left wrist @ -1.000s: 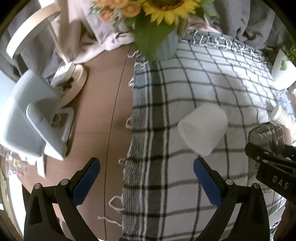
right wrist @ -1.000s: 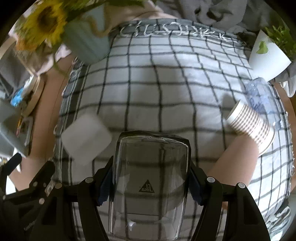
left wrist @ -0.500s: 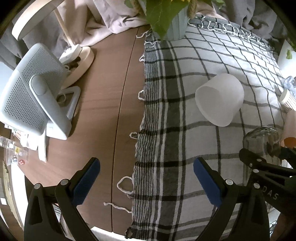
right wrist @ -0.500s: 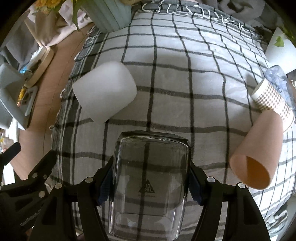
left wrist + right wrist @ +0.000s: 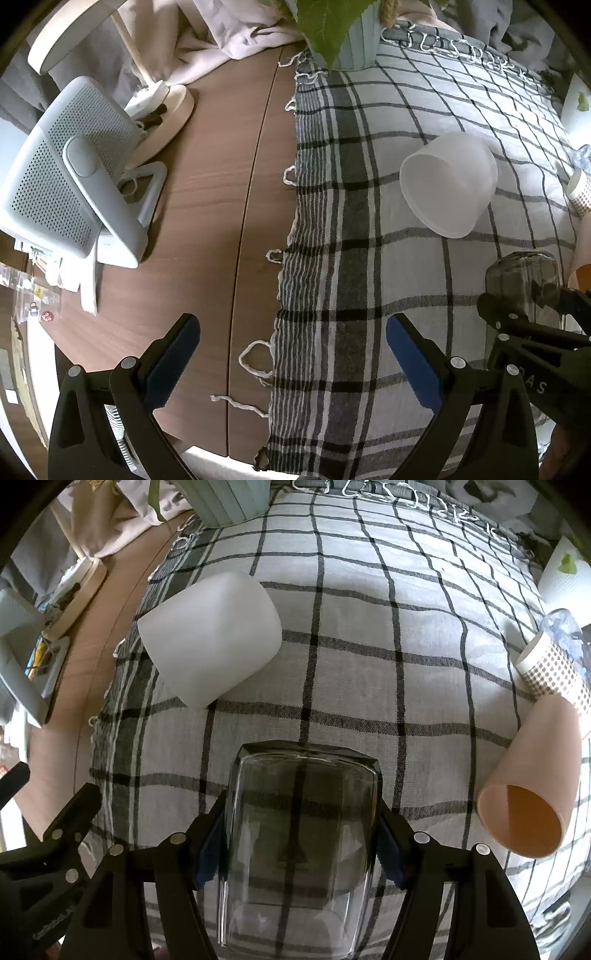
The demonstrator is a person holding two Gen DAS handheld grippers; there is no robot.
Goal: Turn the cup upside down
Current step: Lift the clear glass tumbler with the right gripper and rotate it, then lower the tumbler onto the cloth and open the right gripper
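Observation:
My right gripper (image 5: pixel 301 843) is shut on a clear glass cup (image 5: pixel 301 834), held base-up with its closed end pointing away from me, low over the checked cloth (image 5: pixel 351 664). In the left wrist view the same glass (image 5: pixel 522 284) stands upright in the right gripper's black jaws at the right edge. My left gripper (image 5: pixel 291 354) is open and empty, hanging over the cloth's fringed left edge. A frosted white cup (image 5: pixel 208 637) lies on its side on the cloth, also seen in the left wrist view (image 5: pixel 448 182).
A tan paper cup (image 5: pixel 532 786) lies on its side at the right, beside a dotted paper cup (image 5: pixel 554 672) and a crumpled plastic bottle (image 5: pixel 565 627). A ribbed planter (image 5: pixel 225 498) stands at the cloth's far edge. A grey fan (image 5: pixel 70 173) and a lamp base (image 5: pixel 166 114) stand on the wooden table (image 5: pixel 210 206).
Both grippers have dropped lower and tilted down toward the cloth. The glass stays in the right gripper and is closer to the cloth. The left gripper stays open.

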